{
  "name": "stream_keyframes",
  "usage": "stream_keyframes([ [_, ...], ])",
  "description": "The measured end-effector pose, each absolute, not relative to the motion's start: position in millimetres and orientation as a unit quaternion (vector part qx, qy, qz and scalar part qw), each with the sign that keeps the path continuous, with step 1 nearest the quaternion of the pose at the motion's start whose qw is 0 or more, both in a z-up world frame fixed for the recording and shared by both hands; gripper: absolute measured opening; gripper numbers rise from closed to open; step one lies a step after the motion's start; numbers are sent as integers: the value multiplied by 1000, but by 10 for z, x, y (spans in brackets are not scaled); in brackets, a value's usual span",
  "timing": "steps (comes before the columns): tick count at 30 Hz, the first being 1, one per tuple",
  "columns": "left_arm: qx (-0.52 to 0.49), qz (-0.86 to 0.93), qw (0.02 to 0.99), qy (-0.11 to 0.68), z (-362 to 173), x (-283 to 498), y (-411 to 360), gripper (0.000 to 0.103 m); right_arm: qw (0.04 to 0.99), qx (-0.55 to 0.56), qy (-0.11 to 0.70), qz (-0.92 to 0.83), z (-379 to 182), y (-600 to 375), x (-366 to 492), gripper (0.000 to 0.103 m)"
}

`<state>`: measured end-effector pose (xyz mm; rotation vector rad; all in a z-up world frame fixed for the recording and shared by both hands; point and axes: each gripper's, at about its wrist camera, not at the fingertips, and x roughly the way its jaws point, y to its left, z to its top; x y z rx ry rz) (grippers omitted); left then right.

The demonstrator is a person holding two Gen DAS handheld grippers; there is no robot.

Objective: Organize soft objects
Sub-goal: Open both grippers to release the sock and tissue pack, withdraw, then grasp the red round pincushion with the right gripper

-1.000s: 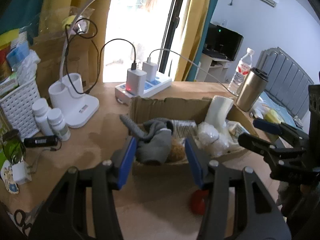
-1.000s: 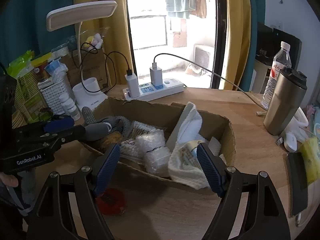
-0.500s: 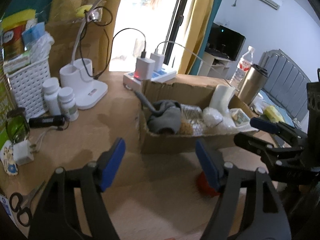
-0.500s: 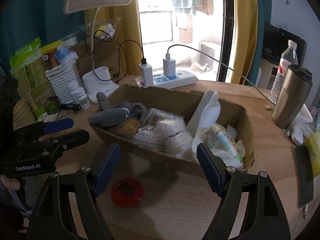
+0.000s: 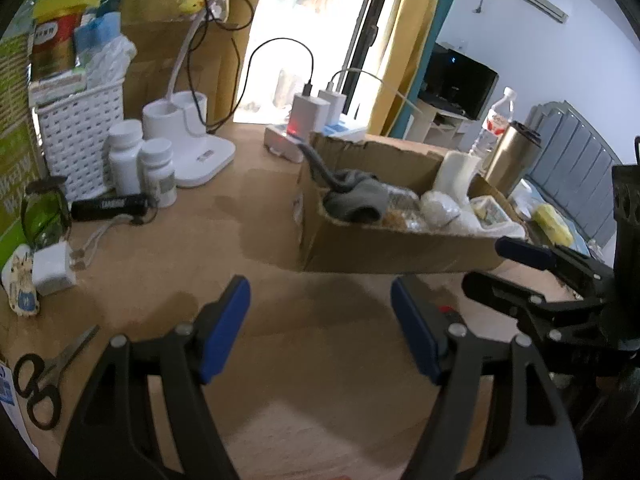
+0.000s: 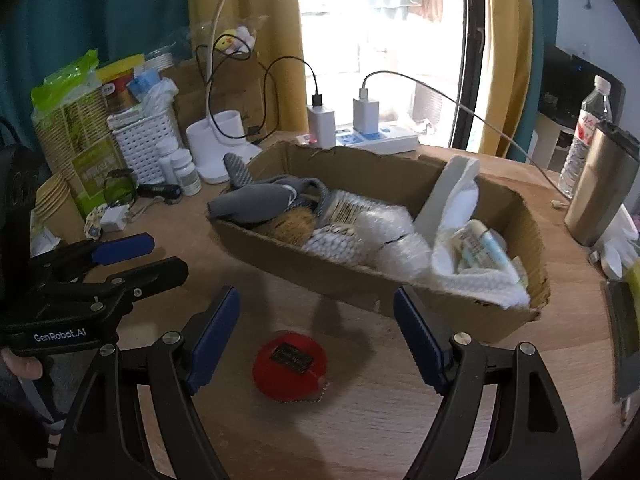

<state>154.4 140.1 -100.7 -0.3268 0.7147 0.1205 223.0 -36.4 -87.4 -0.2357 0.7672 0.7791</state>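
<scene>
Left gripper (image 5: 320, 324) hanging spread wide after just opening, gripping nothing. Right gripper (image 6: 316, 334) gaping too, hovering over a red round thing (image 6: 289, 366) on the table (image 6: 400, 420). Beyond, cardboard box (image 6: 360, 284) sitting lengthwise left-to-right, grey sock (image 6: 256, 200) lying along its left end.

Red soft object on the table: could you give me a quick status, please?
Both hand-held grippers open, empty. Red soft object on table, outside cardboard box, between right fingers. Path clear.

Cardboard box (image 6: 384, 292) on table (image 6: 360, 432), holding sock (image 6: 256, 200), bubble wrap (image 6: 384, 232), towel (image 6: 476, 276). Round object (image 6: 290, 366) before box. Power strip (image 6: 380, 140) behind; bottles (image 5: 140, 164) left.
</scene>
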Motion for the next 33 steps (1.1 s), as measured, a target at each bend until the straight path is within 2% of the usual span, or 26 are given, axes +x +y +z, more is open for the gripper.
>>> stream_keyframes([
  [25, -163, 68, 916, 361, -1191, 1468, 1531, 74, 827, -128, 413, 361, -1275, -218, 2233, 81],
  [27, -164, 67, 915, 362, -1196, 1469, 1533, 74, 826, -127, 415, 360, -1287, -226, 2234, 77],
  [33, -164, 67, 915, 364, -1207, 1472, 1541, 74, 822, -129, 423, 358, -1318, -226, 2238, 58],
])
